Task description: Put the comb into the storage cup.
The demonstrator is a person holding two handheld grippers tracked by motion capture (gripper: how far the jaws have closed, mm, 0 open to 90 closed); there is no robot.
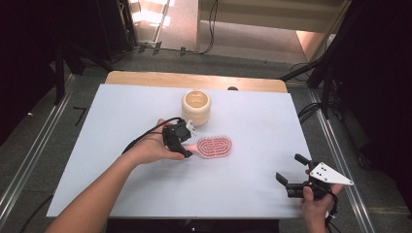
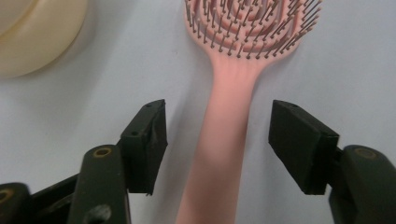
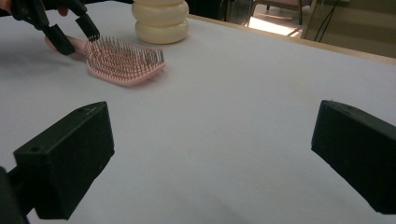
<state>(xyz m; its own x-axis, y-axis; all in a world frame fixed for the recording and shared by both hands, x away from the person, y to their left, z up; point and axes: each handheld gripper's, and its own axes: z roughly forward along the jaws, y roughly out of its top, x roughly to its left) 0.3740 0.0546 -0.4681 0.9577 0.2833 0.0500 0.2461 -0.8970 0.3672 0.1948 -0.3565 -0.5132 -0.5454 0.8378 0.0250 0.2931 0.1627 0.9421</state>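
A pink hairbrush (image 1: 214,147) lies bristles up near the middle of the white table top (image 1: 111,131), its handle pointing left. My left gripper (image 1: 187,148) reaches down over that handle. In the left gripper view the hairbrush (image 2: 232,98) runs up between the two jaws of my left gripper (image 2: 217,122), with a gap of table showing on each side, so the pads are off it. From the right gripper view, the hairbrush (image 3: 122,60) and the left gripper (image 3: 74,31) sit far off at the upper left. My right gripper (image 1: 288,168) rests open near the front right, jaws wide apart (image 3: 210,154) with bare table between them.
A cream ribbed cup (image 1: 196,107) stands just behind the brush, close to the left hand; it also appears as the cup (image 2: 32,32) and the cup (image 3: 160,21). A wooden strip (image 1: 194,80) marks the table's far edge. Dark stands and cables surround the table.
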